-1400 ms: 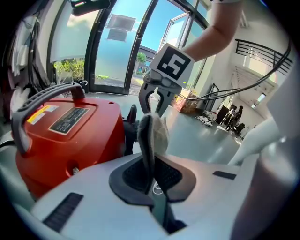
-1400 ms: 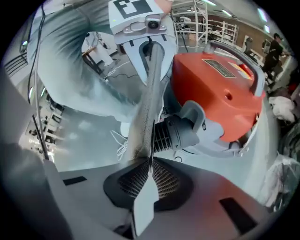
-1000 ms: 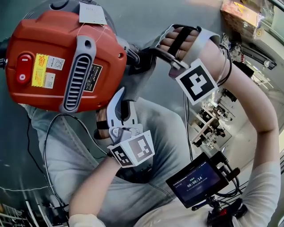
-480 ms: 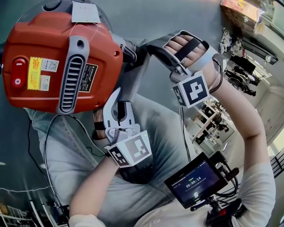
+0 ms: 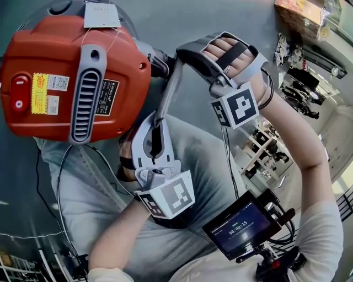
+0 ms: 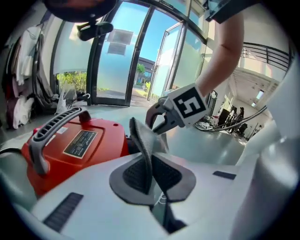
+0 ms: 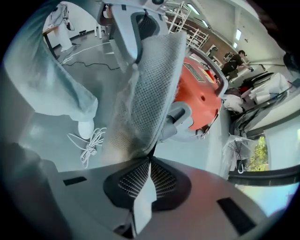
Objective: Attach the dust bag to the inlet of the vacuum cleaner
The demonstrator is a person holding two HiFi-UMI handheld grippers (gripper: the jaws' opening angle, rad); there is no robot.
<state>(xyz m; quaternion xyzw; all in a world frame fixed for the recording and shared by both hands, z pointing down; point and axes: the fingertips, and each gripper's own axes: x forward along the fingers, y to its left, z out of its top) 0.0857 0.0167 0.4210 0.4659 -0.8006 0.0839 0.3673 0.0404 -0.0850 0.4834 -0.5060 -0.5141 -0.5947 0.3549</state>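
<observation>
The red vacuum cleaner (image 5: 60,82) with a grey handle (image 5: 88,88) lies at the upper left; its dark inlet stub (image 5: 159,58) points right. The grey mesh dust bag (image 5: 165,93) stretches as a narrow strip between both grippers, just right of the inlet. My left gripper (image 5: 156,120) is shut on its lower end, and my right gripper (image 5: 181,56) is shut on its upper end beside the inlet. The left gripper view shows the bag (image 6: 140,140) pinched upright in its jaws. In the right gripper view the bag (image 7: 150,79) hangs before the inlet (image 7: 176,115).
The person's jeans-clad legs (image 5: 99,193) lie under the grippers. A black cable (image 5: 55,182) loops beside them, and a white cord bundle (image 7: 89,143) lies on the floor. A small monitor (image 5: 240,226) sits at the lower right. Shelving (image 5: 259,148) and a cardboard box (image 5: 298,16) stand to the right.
My right gripper has rolled and shifted left toward the inlet. The bag now stands taut as a thin strip between the two grippers. The left gripper has barely moved.
</observation>
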